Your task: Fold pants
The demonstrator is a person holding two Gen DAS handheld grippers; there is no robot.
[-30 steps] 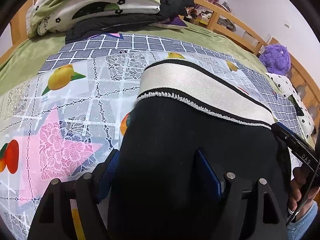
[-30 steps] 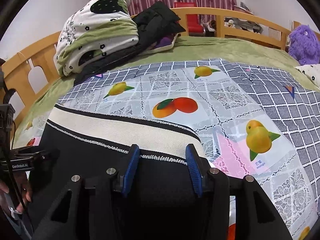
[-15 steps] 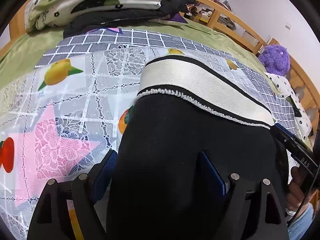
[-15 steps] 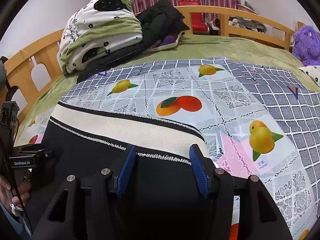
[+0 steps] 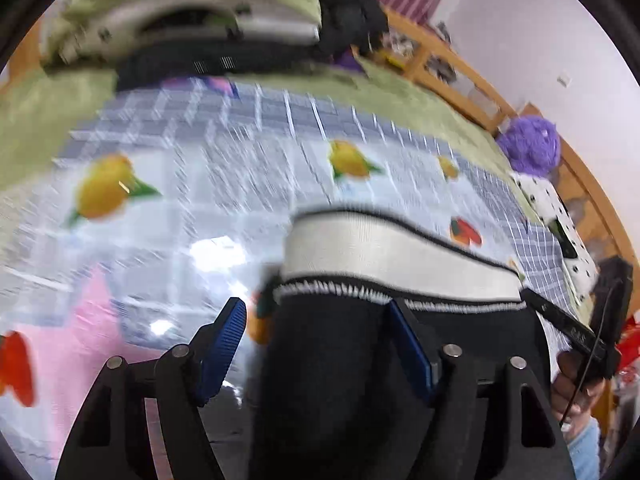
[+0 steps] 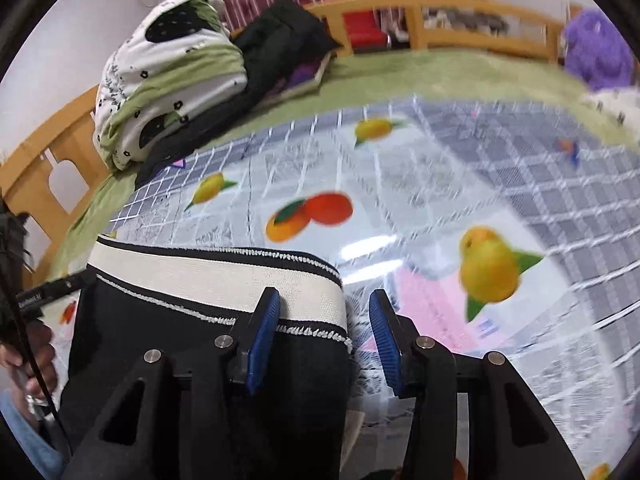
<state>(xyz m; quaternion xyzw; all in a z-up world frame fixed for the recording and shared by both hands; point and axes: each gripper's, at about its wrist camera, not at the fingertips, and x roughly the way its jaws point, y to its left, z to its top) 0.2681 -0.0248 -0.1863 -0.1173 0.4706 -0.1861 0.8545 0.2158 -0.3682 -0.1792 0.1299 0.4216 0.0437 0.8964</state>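
Note:
Black pants (image 5: 340, 380) with a cream waistband (image 5: 380, 248) lie flat on a fruit-print cloth (image 5: 168, 248). My left gripper (image 5: 316, 308) straddles their left edge just below the waistband. One pad rests over the black fabric, the other stands clear over the cloth, and the jaws are closing. In the right wrist view the pants (image 6: 160, 360) fill the lower left. My right gripper (image 6: 324, 296) straddles the right end of the waistband (image 6: 200, 276). Its left pad is above the band, its right pad over bare cloth, and its jaws are also closing.
Folded green and white bedding (image 6: 168, 80) and a black jacket (image 6: 284, 40) are piled at the bed's far end. A purple plush toy (image 5: 532, 144) sits by the wooden bed rail (image 6: 440, 8). A hand (image 6: 28, 356) holds the other gripper at the left edge.
Both grippers slid outward along the waistband. Each had both fingers over the pants; now one finger of each is off the edge. The waistband sits nearer the fingertips, and the views are motion-blurred.

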